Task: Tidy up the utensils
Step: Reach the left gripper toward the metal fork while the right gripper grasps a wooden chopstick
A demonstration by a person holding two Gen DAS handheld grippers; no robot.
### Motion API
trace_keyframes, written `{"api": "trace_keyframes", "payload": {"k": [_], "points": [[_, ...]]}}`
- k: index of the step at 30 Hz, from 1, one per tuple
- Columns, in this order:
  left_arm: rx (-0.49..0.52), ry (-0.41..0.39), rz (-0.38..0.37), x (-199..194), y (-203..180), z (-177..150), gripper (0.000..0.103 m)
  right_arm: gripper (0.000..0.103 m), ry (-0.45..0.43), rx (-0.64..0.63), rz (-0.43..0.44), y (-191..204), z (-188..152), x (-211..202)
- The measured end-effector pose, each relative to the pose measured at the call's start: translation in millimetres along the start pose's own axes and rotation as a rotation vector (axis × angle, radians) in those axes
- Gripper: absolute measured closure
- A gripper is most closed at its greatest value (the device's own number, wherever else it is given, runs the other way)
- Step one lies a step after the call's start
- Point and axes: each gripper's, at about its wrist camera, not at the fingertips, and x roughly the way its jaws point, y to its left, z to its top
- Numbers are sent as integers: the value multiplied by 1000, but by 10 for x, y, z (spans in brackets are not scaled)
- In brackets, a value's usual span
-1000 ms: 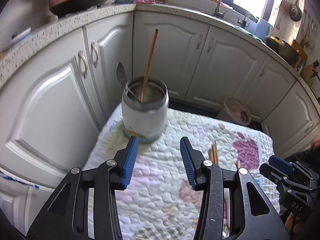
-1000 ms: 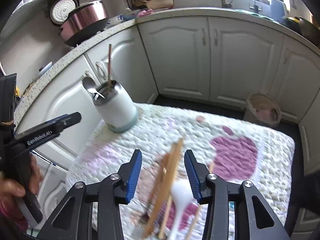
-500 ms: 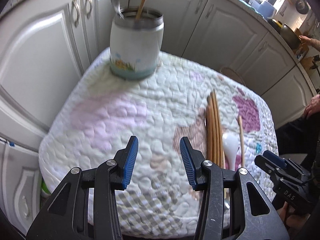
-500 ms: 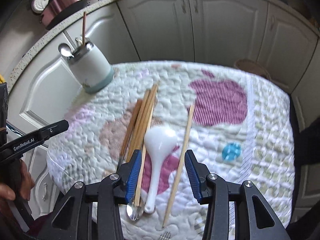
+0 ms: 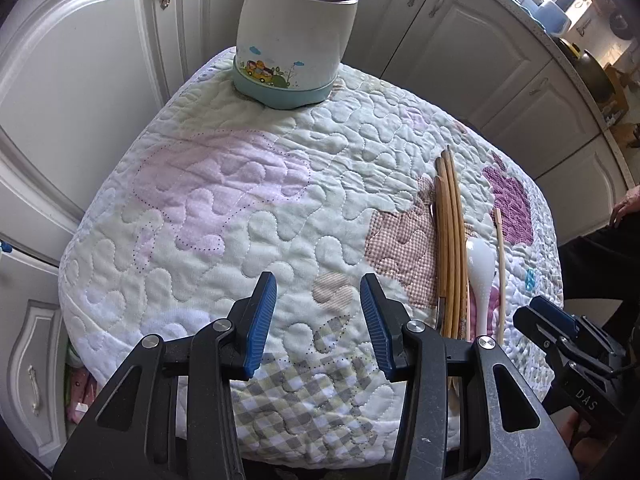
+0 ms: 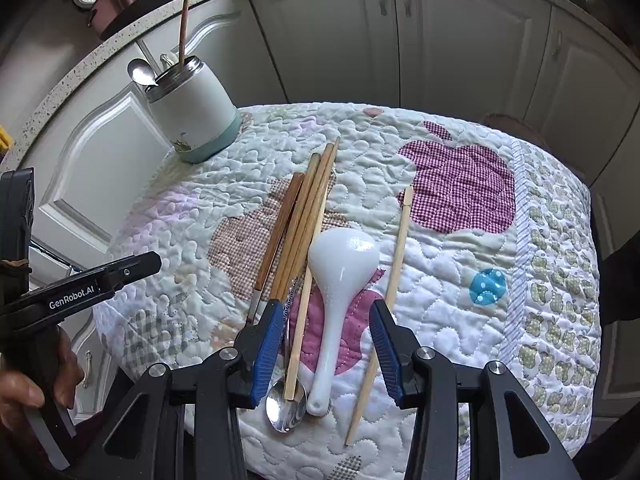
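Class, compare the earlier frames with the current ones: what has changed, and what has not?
Both grippers pulled back from the jar toward the near edge. The right gripper now hovers open over the white spoon and chopsticks; the left gripper is over bare quilt. Nothing was grasped or released. Utensils and jar stayed put.

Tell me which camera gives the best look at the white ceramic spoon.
The right wrist view: the white ceramic spoon lies whole and close between the open right gripper's fingers. The left wrist view shows it small at the right, its handle end hidden behind the left gripper.
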Motion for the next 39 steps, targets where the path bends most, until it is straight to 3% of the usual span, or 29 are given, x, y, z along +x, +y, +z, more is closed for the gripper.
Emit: {"api": "trace_keyframes", "payload": {"k": [12,14,16,26,39], "points": [[1,6,-27,52,-101,121,60,60,3,54,-8,-231,11,33],[11,6,-37,66,-156,172,58,60,6,65,-10,-280,21,60],[23,11,-54,94,-237,230,50,60,10,77,-6,-328,38,101],[96,67,-94,439,-627,425,48,60,1,103,14,-501,211,298],[129,109,-67,741,-816,491,48,65,-7,118,59,-615,341,396]]}}
